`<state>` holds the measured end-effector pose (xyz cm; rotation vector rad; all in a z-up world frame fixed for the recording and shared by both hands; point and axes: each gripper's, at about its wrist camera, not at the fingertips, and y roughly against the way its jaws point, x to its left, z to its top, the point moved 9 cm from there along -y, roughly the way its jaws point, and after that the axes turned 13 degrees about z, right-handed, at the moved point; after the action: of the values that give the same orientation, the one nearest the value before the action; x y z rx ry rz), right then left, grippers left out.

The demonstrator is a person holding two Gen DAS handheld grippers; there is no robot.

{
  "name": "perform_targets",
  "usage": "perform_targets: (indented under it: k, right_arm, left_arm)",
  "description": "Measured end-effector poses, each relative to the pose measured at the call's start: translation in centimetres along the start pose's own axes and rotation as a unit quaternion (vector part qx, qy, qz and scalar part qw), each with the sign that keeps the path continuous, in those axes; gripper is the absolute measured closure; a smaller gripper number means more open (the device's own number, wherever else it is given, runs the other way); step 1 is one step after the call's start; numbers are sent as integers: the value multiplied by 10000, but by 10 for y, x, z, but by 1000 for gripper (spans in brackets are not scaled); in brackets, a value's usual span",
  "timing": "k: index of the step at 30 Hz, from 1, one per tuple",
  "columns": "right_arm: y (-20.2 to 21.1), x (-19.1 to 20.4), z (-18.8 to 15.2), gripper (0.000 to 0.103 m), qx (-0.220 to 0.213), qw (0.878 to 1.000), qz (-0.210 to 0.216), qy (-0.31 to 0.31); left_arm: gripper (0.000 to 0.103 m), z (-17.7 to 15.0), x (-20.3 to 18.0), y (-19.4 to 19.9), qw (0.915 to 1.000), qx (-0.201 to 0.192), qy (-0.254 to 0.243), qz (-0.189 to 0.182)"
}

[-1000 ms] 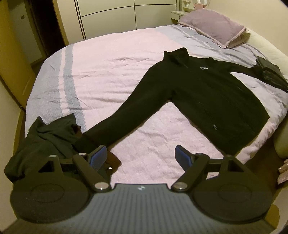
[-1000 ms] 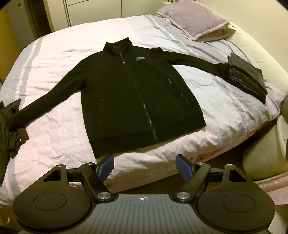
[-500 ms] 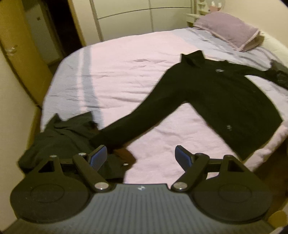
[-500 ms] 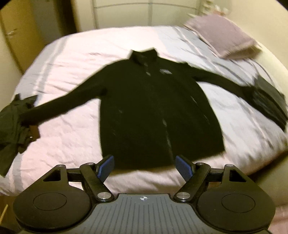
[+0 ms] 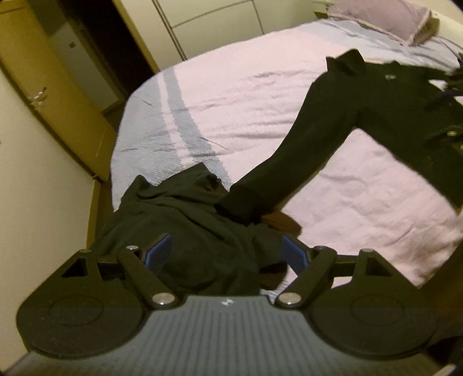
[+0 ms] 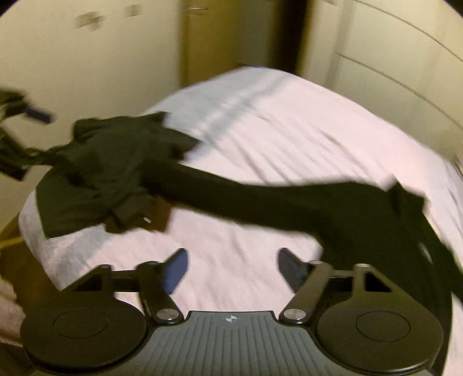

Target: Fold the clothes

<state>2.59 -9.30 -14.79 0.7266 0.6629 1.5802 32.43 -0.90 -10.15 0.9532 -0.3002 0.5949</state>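
Observation:
A black zip jacket (image 5: 390, 95) lies spread flat on the pink bedspread (image 5: 246, 95), one sleeve (image 5: 292, 162) reaching toward the bed's near left corner. The sleeve cuff rests against a crumpled dark garment (image 5: 179, 214) at that corner. My left gripper (image 5: 227, 251) is open and empty, just above the crumpled garment. My right gripper (image 6: 231, 269) is open and empty over bare bedspread (image 6: 260, 138), in front of the jacket sleeve (image 6: 246, 196). The crumpled garment (image 6: 98, 173) shows at left in the blurred right wrist view.
A purple pillow (image 5: 382, 17) lies at the head of the bed. A wooden door (image 5: 43, 86) and white wardrobe panels (image 5: 217, 23) stand beyond the bed. The other gripper (image 5: 445, 95) shows blurred over the jacket's right side.
Both grippers swung left toward the bed's corner. The left one now hovers over the crumpled garment; the right one turned from the jacket's body to its left sleeve. Both stayed open.

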Motion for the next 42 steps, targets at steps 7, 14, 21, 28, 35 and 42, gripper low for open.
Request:
perform_targets:
  k: [7, 14, 21, 28, 35, 42]
  right_arm:
    - [-139, 57, 57, 51, 288, 9876, 393, 1496]
    - [-268, 81, 62, 51, 705, 9538, 380, 2896]
    - [-323, 84, 66, 89, 897, 9265, 237, 3648]
    - [-258, 9, 124, 93, -196, 9840, 442, 1713]
    - [-76, -198, 163, 94, -2637, 9563, 51, -1261]
    - [80, -446, -32, 94, -3907, 8000, -1510, -4296]
  left_arm:
    - [23, -1, 19, -79, 9996, 115, 21, -268]
    - [23, -30, 42, -136, 9965, 620, 435, -339]
    - [23, -55, 59, -155, 9918, 985, 756, -291]
    - [23, -27, 50, -158, 9928, 806, 816, -338]
    - [23, 49, -17, -147, 9962, 249, 318, -775]
    - [23, 123, -130, -127, 9937, -54, -56, -1120]
